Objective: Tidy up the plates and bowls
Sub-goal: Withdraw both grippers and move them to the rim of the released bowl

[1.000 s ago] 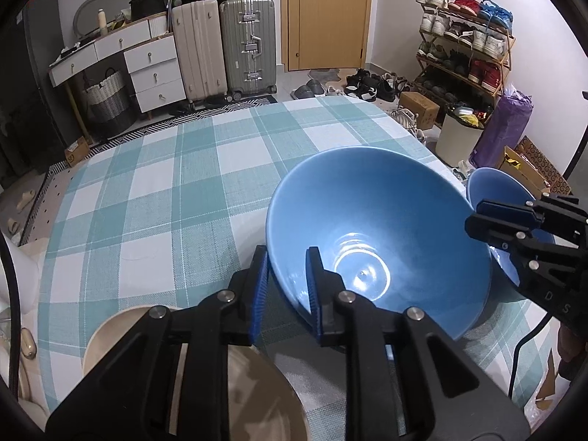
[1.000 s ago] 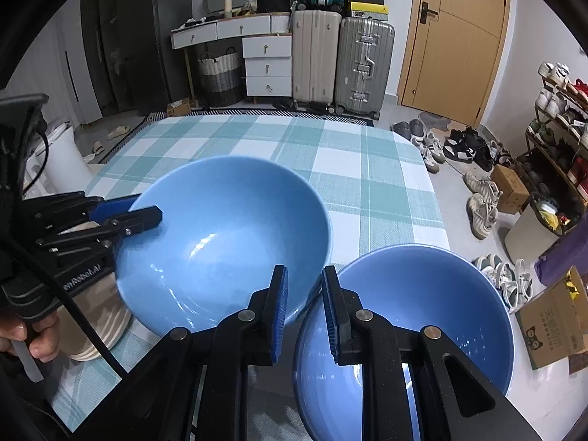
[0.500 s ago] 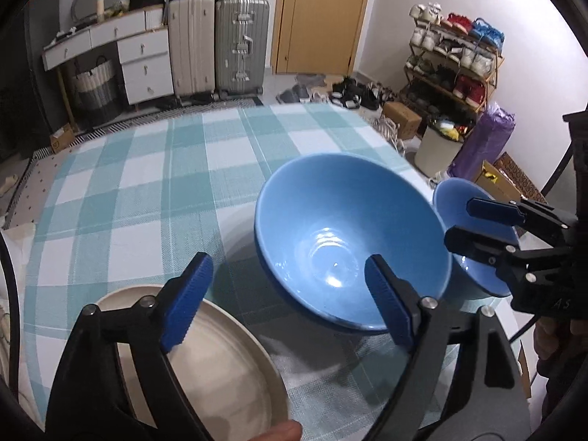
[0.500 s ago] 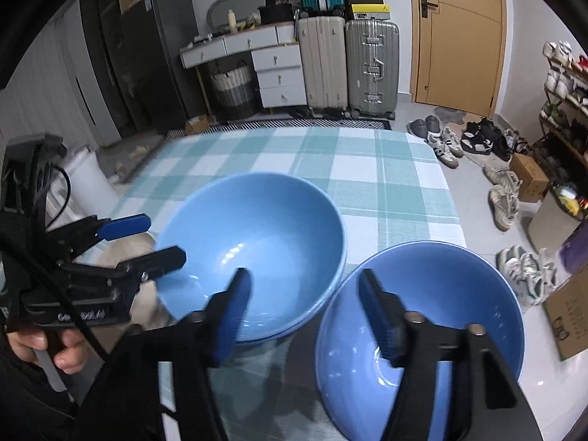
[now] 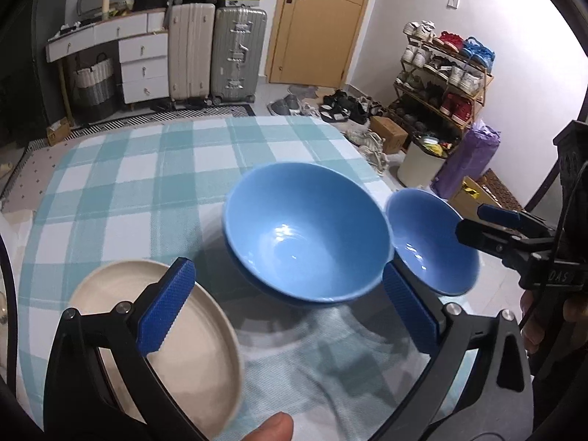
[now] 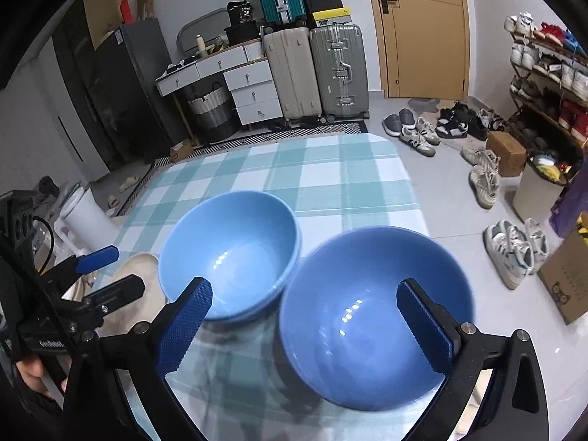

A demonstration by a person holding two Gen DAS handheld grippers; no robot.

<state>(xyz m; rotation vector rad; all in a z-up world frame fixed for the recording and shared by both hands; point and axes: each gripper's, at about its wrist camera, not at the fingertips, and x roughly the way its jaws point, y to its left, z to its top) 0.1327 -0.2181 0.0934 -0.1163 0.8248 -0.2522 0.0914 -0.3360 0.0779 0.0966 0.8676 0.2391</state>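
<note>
Left gripper [image 5: 288, 308] fingers spread wide, holding nothing; right gripper [image 6: 305, 325] likewise wide, empty; textured blue pads [image 5: 167, 310]; two glossy round blue bowls, big [image 5: 307, 229] left, small [image 5: 431, 240] right, upright, rims touching, on checked tablecloth [image 5: 147, 183]; matte beige plate [image 5: 161, 345] near-left.

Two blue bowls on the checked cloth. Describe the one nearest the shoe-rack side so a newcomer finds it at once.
Start at the teal-and-white checked tablecloth. Two blue bowls sit side by side near its front; take the blue bowl at the edge, the one toward the floor with the shoes. Its neighbour, the middle blue bowl, lies between it and the cream plate.
</note>
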